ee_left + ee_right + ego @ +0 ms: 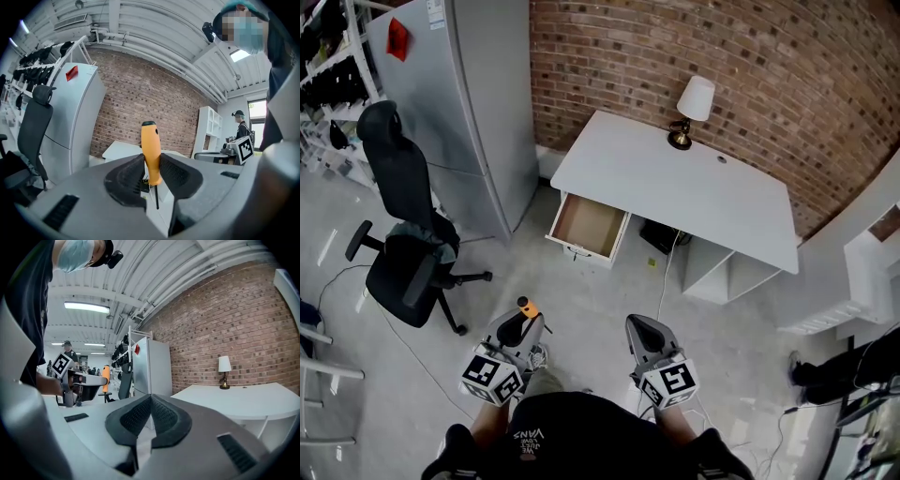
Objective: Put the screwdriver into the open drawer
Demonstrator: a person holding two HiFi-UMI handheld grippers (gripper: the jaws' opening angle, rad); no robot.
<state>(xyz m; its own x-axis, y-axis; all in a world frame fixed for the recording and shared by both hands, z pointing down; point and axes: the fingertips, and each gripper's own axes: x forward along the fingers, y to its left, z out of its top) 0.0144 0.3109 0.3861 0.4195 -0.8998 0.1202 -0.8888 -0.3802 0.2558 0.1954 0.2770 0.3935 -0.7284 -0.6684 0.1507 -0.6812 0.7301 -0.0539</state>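
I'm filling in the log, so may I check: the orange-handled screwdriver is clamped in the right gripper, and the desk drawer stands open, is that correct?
Not quite: the screwdriver is clamped in the left gripper, handle up between its jaws, as the left gripper view shows. The right gripper is shut on nothing. The drawer does stand open.

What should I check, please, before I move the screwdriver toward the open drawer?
1. Grip on the screwdriver: ok, the left gripper is shut on its orange handle.
2. Is the drawer open: ok, pulled out from the desk.
3. Room in the drawer: ok, it looks empty.
4. Is the right gripper free: ok, shut on nothing.
5. Left gripper over the drawer: not ok, well short of it.
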